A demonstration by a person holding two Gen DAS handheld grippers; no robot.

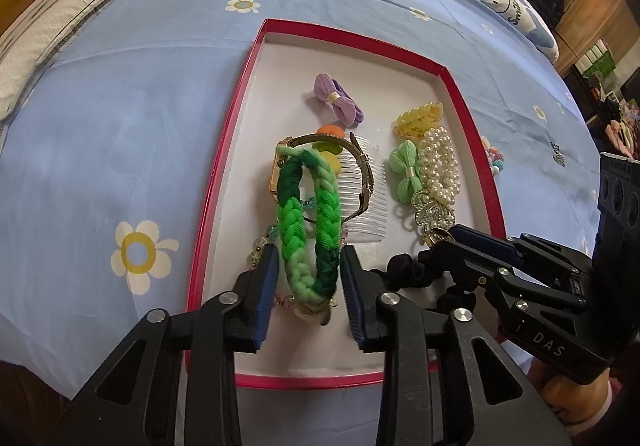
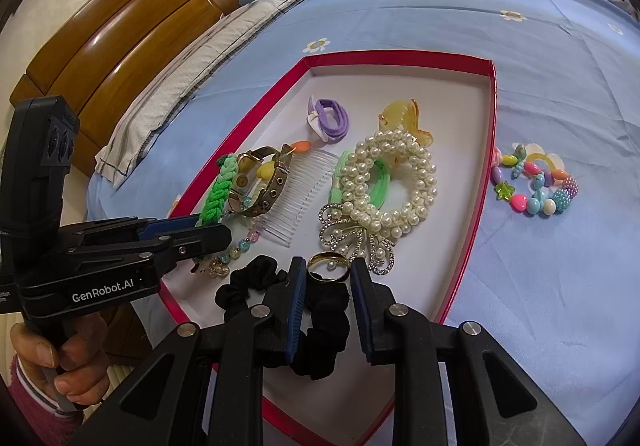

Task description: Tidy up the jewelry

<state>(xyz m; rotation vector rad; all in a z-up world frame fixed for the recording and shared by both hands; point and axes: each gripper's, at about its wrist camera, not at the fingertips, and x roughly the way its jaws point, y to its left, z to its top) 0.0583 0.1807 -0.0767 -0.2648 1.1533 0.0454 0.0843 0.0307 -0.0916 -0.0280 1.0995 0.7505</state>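
Note:
A red-rimmed white tray [image 1: 224, 150] [image 2: 476, 206] lies on the blue bed sheet and holds jewelry. My left gripper [image 1: 308, 266] [image 2: 200, 224] is shut on a green braided bracelet [image 1: 308, 214] [image 2: 218, 190], holding it over the tray's near left part. My right gripper [image 2: 329, 270] [image 1: 436, 242] is shut on a gold ring [image 2: 328, 266] above a black scrunchie [image 2: 320, 310] [image 1: 404, 270]. The tray also holds a pearl bracelet [image 2: 394, 182] [image 1: 440, 166], a clear comb [image 2: 304, 194], a watch [image 2: 264, 182] and a purple hair tie [image 2: 330, 120].
A colourful bead bracelet [image 2: 536, 182] lies on the sheet right of the tray. A yellow claw clip [image 2: 404, 118] and green hair tie [image 1: 406, 170] lie in the tray. A wooden headboard [image 2: 120, 46] and pillows [image 2: 188, 86] stand at the left.

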